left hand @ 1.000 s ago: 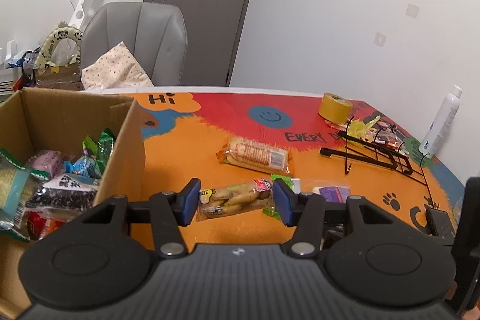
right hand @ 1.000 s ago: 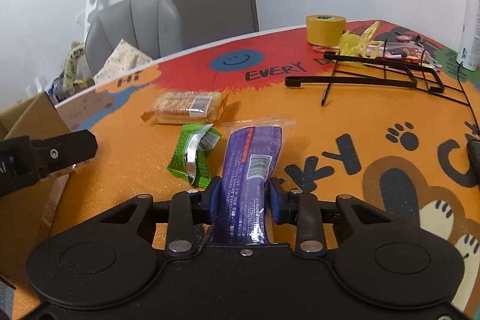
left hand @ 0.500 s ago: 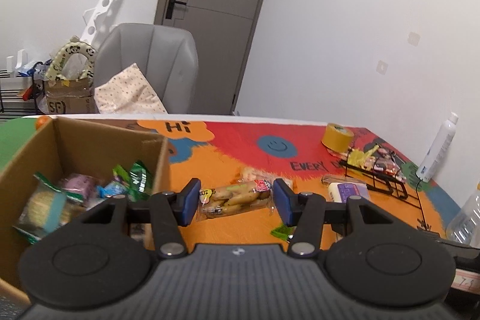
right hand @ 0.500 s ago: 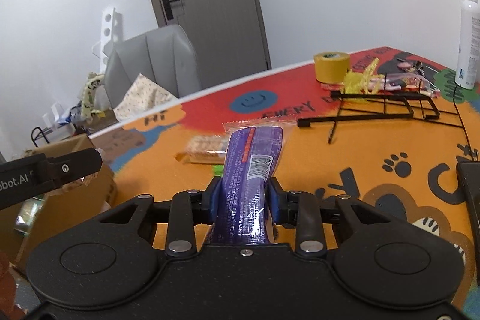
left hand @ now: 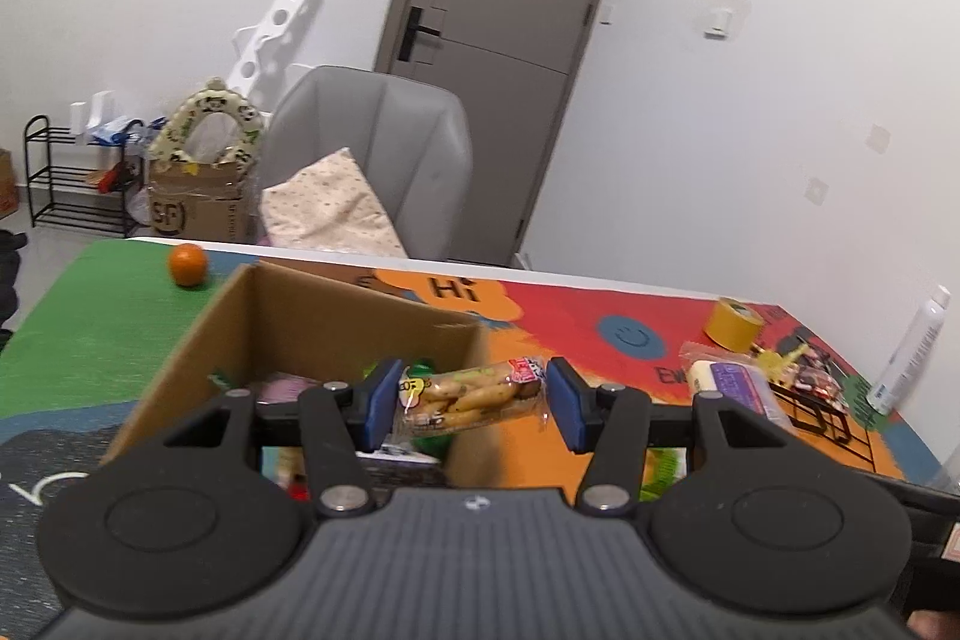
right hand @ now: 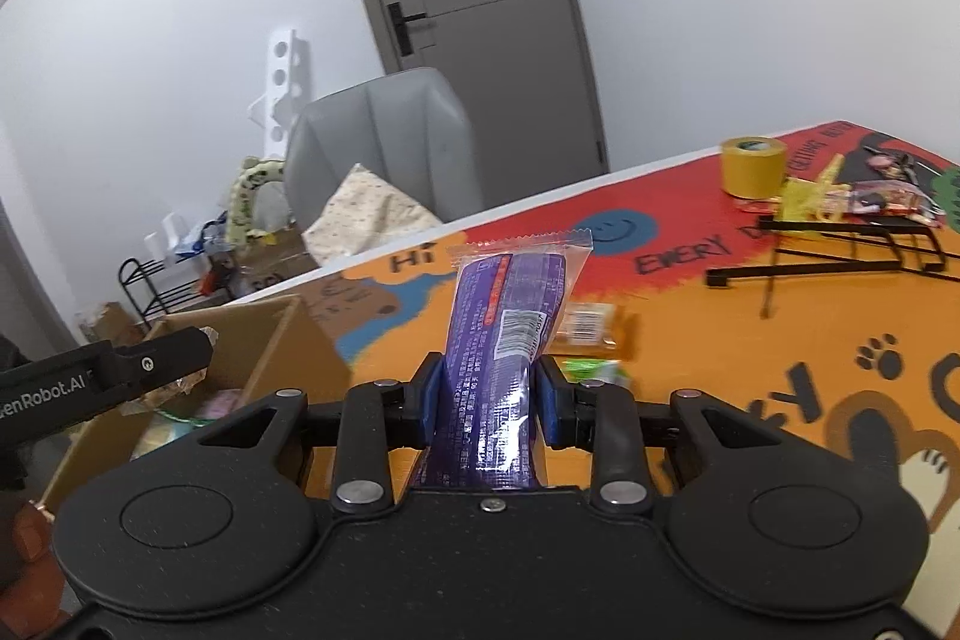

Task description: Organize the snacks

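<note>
My left gripper [left hand: 471, 397] is shut on a clear packet of yellowish snack sticks [left hand: 474, 391], held crosswise above the near right wall of the open cardboard box [left hand: 336, 316]. Several snack packets lie inside the box. My right gripper [right hand: 489, 394] is shut on a long purple packet [right hand: 510, 316] that points forward, in the air over the orange mat. The box [right hand: 264, 358] lies to its left, with the left gripper's finger [right hand: 150, 361] over it. In the left wrist view the purple packet [left hand: 732, 382] shows at the right.
A biscuit packet [right hand: 585, 325] and a green packet [right hand: 591, 370] lie on the mat. A yellow tape roll [right hand: 753, 166], a black wire rack [right hand: 840, 250] and a white bottle [left hand: 912, 352] stand at the right. An orange [left hand: 188, 265] sits beyond the box, a grey chair [left hand: 366, 148] behind the table.
Both grippers have risen off the mat with their packets and swung left toward the box. The snack-stick packet now hangs over the box's right wall.
</note>
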### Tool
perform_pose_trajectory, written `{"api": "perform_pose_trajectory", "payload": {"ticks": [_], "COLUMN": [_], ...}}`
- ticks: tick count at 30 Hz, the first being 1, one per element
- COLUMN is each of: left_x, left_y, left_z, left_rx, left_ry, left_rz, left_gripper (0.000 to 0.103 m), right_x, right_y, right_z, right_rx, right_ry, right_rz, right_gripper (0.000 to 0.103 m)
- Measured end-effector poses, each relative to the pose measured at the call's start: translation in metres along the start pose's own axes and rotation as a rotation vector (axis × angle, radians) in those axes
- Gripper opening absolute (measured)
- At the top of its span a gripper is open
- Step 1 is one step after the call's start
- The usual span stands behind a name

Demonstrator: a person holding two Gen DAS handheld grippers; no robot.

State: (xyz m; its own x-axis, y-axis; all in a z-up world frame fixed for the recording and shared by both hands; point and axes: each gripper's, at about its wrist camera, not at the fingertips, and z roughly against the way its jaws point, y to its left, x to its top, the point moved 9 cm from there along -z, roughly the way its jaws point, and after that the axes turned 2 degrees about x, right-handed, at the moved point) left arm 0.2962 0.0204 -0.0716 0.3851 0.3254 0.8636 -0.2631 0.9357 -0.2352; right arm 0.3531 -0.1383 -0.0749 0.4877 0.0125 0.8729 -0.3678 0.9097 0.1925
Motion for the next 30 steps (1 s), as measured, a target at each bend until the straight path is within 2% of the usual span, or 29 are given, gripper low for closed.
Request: {"api": "perform_pose_trajectory", "payload": {"ticks": [14,24,29,30], "left_x": [0.001,-0.007,-0.007,-0.006], "left_y": [0.056,0.081,0.094,0.097], "left_z": [0.016,0.029,0.034,0.036], "left_rx": [0.054,0.067,0.056,0.055], "left_ry": [0.006,0.036,0.061,0.058], "left_rz": [0.06,0.092,0.124,0.13], "left_gripper": [0.052,0.053,0.059,0.064], "right_x": [0.009,0.007,0.003,0.002], "right_y": [0.057,0.1,0.118,0.121], "right_z": [-0.006,-0.012,-0.015,-0.015], "right_rx": [0.081,0.137,0.157,0.161], "right_ry": [-0.004,0.008,0.02,0.022], "right_rz": [0.051,0.096,0.118,0.121], "right_gripper": [0.03,0.03,0.03,0.03]}}
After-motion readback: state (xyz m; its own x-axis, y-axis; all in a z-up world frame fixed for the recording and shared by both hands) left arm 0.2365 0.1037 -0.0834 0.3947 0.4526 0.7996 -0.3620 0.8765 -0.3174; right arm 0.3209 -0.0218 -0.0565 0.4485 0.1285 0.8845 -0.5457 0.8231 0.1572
